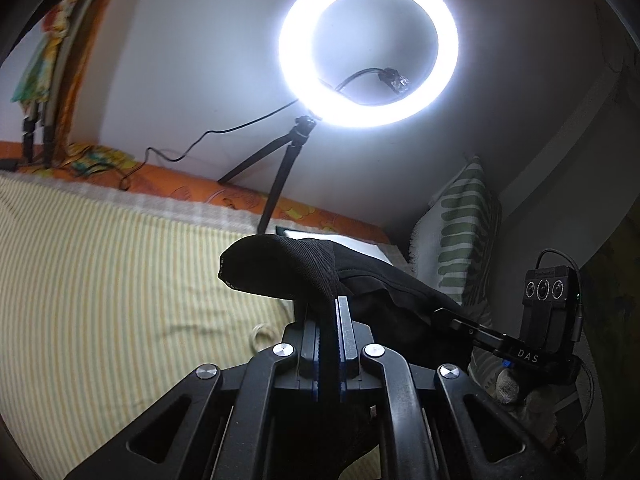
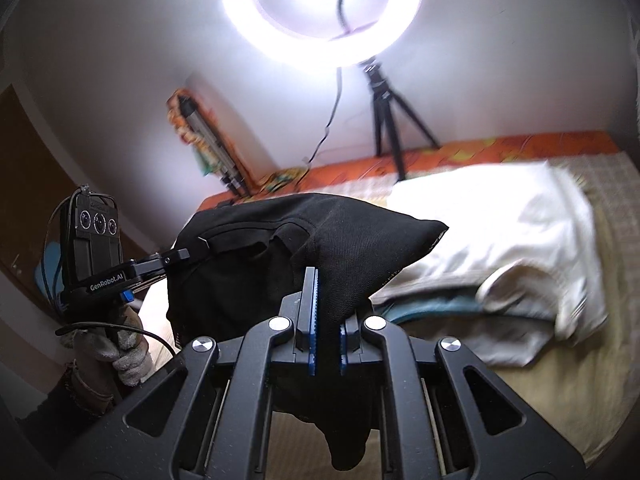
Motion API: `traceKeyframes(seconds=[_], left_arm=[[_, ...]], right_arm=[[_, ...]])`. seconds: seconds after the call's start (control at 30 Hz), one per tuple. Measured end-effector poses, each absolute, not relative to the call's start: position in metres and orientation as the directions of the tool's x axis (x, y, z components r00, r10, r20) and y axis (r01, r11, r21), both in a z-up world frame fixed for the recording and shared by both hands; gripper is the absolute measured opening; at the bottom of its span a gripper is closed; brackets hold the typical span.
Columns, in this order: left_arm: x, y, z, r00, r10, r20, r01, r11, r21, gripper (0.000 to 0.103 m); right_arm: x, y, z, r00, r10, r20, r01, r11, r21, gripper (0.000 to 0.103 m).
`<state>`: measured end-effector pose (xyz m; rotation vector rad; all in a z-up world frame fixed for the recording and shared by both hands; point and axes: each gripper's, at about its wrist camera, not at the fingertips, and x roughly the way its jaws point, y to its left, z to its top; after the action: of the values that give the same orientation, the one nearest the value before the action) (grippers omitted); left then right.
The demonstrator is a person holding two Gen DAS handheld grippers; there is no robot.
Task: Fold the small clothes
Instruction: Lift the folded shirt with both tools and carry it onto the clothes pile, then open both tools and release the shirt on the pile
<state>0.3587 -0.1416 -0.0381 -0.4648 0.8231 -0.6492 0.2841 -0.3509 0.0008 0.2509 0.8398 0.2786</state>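
A small black garment [image 1: 304, 268] hangs in the air between both grippers, above the striped bed. My left gripper [image 1: 334, 304] is shut on one corner of it; the cloth drapes over the fingertips. My right gripper [image 2: 320, 280] is shut on the other corner of the same black garment [image 2: 280, 248]. The right gripper also shows in the left wrist view [image 1: 444, 314], clamped on the cloth's far end. The left gripper also shows in the right wrist view [image 2: 184, 255], held by a gloved hand [image 2: 120, 344].
A yellow-striped sheet [image 1: 100, 272] covers the bed. A pile of white clothes [image 2: 492, 240] lies on it to the right. A lit ring light on a tripod [image 1: 368, 44] stands at the far edge by the wall. A green-striped pillow [image 1: 464, 236] leans in the corner.
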Motion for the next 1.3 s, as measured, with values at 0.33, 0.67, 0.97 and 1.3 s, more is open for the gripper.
traceKeyframes(seconds=[0.33, 0.67, 0.97, 1.3], left_arm=[[0.423, -0.220, -0.026, 0.514, -0.694, -0.503, 0.398, 0.713, -0.577, 0.003], [0.464, -0.284, -0.030, 0.512, -0.695, -0.505, 0.430, 0.716, -0.549, 0.003], [0.469, -0.301, -0.108, 0.378, -0.628, -0.680, 0.383, 0.775, -0.503, 0.022], [0.453, -0.265, -0.119, 0.403, -0.604, -0.687, 0.353, 0.795, -0.493, 0.042]], right_arm=[[0.324, -0.418, 0.035, 0.705, 0.265, -0.658, -0.137, 0.961, 0.240, 0.009], [0.356, -0.463, 0.024, 0.714, 0.203, -0.670, -0.095, 0.976, 0.194, 0.009], [0.369, -0.498, -0.036, 0.586, 0.097, -0.805, 0.003, 0.993, 0.121, 0.012], [0.349, -0.521, -0.042, 0.603, 0.036, -0.797, 0.126, 0.982, 0.140, 0.050]])
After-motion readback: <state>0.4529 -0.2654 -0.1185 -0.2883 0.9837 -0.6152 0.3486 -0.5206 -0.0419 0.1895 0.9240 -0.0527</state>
